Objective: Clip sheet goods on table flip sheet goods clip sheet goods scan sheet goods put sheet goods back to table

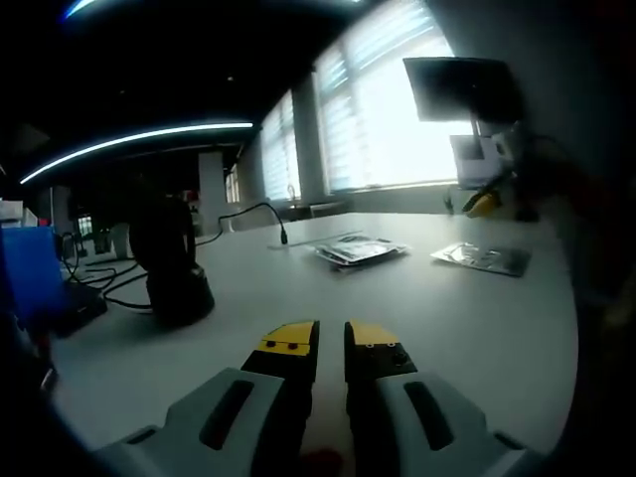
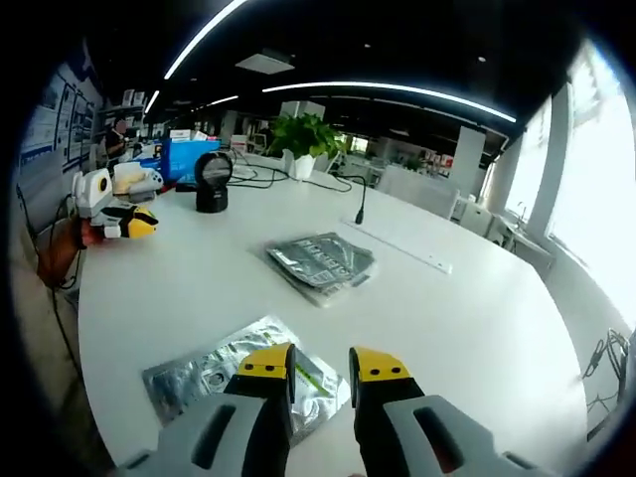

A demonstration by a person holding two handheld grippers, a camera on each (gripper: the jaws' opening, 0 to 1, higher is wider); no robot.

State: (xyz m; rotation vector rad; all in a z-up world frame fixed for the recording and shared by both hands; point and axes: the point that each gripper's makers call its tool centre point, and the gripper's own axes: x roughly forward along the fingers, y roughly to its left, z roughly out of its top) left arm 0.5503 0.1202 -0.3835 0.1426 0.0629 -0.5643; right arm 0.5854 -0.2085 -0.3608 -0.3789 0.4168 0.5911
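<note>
Left gripper view: the left gripper (image 1: 332, 336) hovers over the white bench (image 1: 427, 318) with its yellow-tipped jaws released, a narrow gap between them and nothing held. Across the bench lie two lots of sheet goods: a stack of pouches (image 1: 360, 249) near the middle and a single silver pouch (image 1: 484, 258) well apart to its right. A black scanner (image 1: 175, 263) stands upright on the bench to the left, with black cables (image 1: 109, 283) trailing beside it toward a blue box (image 1: 30, 273). A thin black mic stalk (image 1: 260, 217) rises behind the stack. A dark monitor (image 1: 459, 87) hangs before the bright blinds (image 1: 383, 109). The right gripper (image 1: 484, 203) shows at the far edge of the bench, small and backlit.

Right gripper view: the right gripper (image 2: 323, 370) is released, jaws apart and empty, poised just above the single silver pouch (image 2: 214, 370), which lies flat near the bench edge (image 2: 109, 397). Whether the jaw tips touch the pouch cannot be told. The stack of pouches (image 2: 320, 263) lies further in, near the middle of the bench. The scanner (image 2: 212, 181) stands at the far left end, with the blue box (image 2: 184, 157) behind it and a potted plant (image 2: 303, 139) further right. The left gripper (image 2: 111, 214), held in a hand (image 2: 60, 253), sits at the left bench edge, well apart from both pouches.
</note>
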